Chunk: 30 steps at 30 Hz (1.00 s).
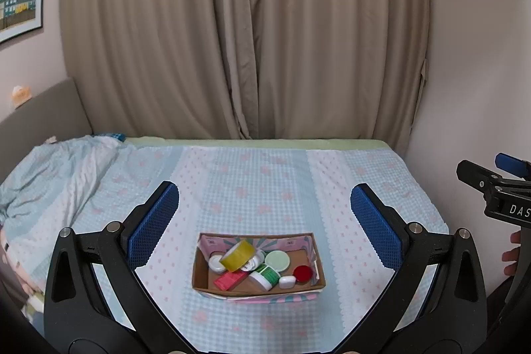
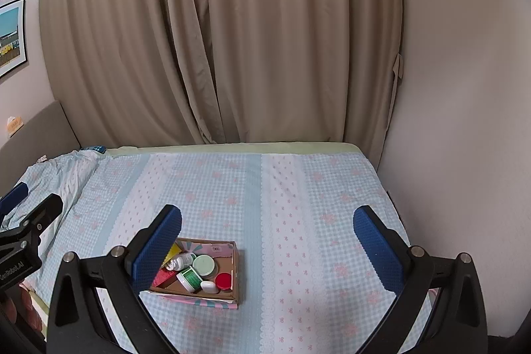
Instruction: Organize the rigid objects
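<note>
Both tongs (image 1: 264,214) (image 2: 267,236) released above cardboard box (image 1: 199,267) of round plastic jars (image 1: 264,277).

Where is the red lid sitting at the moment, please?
In the left wrist view the red lid lies inside the cardboard box, in its near right corner, beside the small white case.

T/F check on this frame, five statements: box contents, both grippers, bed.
1. The cardboard box sits on the bed. True.
2. The left gripper is shut on the yellow tape roll. False: it is open and holds nothing; the roll lies in the box.
3. The red cap lies in the box. True.
4. The right gripper is shut. False: it is open.
5. The box is empty. False: it holds several items, including a pale green lid.
</note>
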Available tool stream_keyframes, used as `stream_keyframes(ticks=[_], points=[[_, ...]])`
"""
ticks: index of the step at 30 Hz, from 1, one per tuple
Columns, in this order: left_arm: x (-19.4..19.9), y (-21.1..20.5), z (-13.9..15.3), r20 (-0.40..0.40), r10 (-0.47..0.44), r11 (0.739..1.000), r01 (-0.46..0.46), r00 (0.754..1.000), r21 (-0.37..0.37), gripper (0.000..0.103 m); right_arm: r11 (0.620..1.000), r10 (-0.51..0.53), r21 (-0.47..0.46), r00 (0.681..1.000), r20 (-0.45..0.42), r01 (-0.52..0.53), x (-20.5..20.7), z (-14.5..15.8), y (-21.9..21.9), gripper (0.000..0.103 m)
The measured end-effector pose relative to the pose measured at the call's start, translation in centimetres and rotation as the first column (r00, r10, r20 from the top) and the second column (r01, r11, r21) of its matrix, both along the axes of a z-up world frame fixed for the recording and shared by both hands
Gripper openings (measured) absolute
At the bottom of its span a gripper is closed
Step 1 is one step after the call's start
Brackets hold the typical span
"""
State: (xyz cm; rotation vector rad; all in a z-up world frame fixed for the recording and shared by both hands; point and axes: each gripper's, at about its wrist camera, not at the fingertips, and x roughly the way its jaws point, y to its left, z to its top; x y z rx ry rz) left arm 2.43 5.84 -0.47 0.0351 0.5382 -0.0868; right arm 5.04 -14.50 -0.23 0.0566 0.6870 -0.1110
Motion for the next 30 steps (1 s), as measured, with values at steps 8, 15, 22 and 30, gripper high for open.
stream_keyframes(ticks=[8, 15, 22, 30], points=[[-0.4, -0.1, 0.2, 0.012, 0.011, 1.0, -0.012, 1.0, 0.011, 0.103, 1.0, 0.001, 0.003, 1.0, 0.002, -0.001, 0.0, -0.1, 0.1, 0.103], [-0.8, -0.1, 0.1, 0.013, 0.015, 1.0, -0.015, 1.0, 0.006, 0.103, 1.0, 0.002, 0.004, 1.0, 0.002, -0.002, 0.0, -0.1, 0.1, 0.103], [-1.0, 0.2, 0.3, 0.028, 0.017, 1.0, -0.017, 0.999, -0.007, 0.103, 1.0, 0.0, 0.006, 1.0, 0.004, 0.0, 0.0, -0.1, 0.3, 0.103], [-1.2, 0.2, 0.0, 0.055, 0.025, 1.0, -0.025, 0.998, -0.009, 0.103, 1.0, 0.001, 0.004, 1.0, 0.007, -0.001, 0.1, -0.1, 0.5, 0.103]])
